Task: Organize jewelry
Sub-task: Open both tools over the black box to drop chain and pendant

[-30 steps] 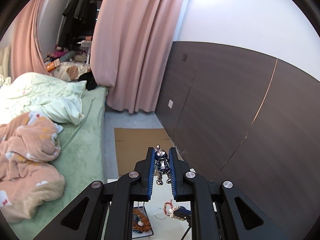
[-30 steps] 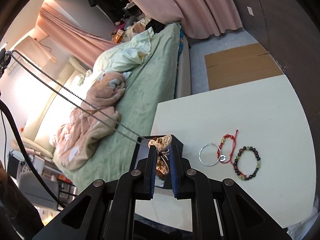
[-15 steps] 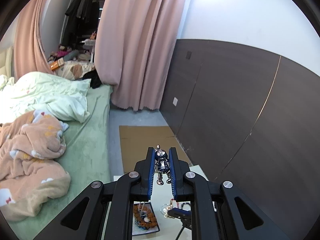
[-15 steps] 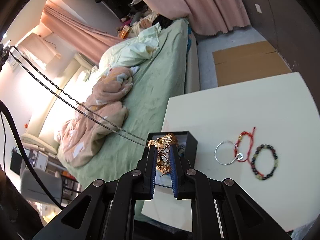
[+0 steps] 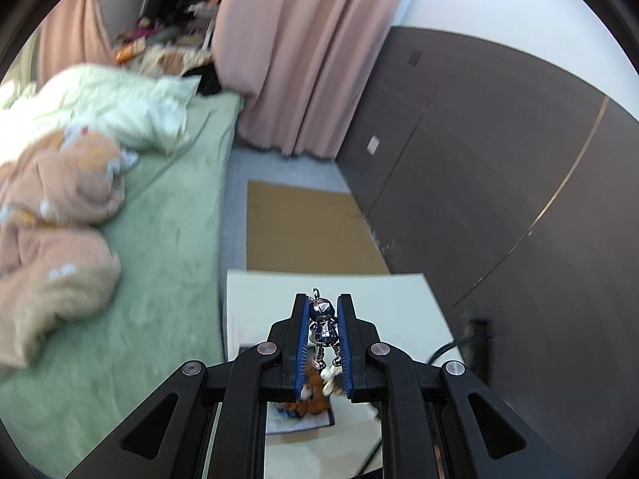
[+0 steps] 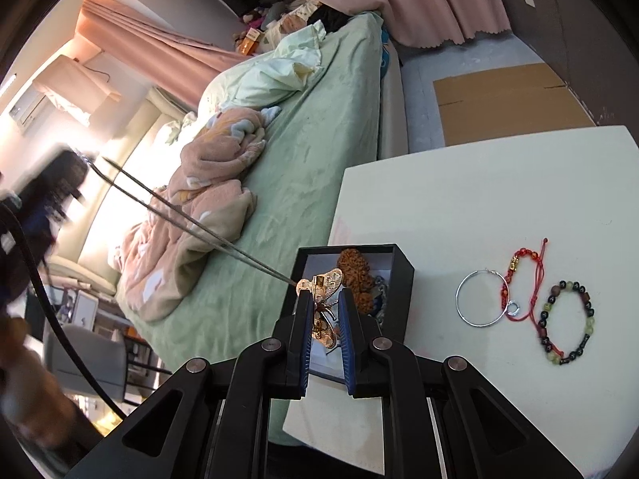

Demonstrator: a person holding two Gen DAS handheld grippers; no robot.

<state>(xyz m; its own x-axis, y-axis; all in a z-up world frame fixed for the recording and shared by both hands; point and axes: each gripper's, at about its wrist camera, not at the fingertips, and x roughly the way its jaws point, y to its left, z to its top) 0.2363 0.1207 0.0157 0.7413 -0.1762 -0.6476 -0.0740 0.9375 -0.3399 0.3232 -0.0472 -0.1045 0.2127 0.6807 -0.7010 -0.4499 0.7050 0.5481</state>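
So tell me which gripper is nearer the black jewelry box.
Right. The right gripper, clamped on the gold butterfly pendant, hovers directly over the black jewelry box. The left gripper, clamping a small silver figurine charm, appears farther off at the taut chain's other end.

The left wrist view sits just behind the left claw (image 5: 323, 321) and looks forward and downward over the white counter (image 5: 375, 291) toward the dark wall panels (image 5: 499, 183), with the bed (image 5: 167, 239) to its left. The right wrist view looks steeply down past the right claw (image 6: 324, 311), close above the black box (image 6: 401, 279) at the counter's edge. Both views share the counter, bed, pink curtain (image 5: 295, 52) and cardboard sheet (image 5: 307, 231) on the floor.
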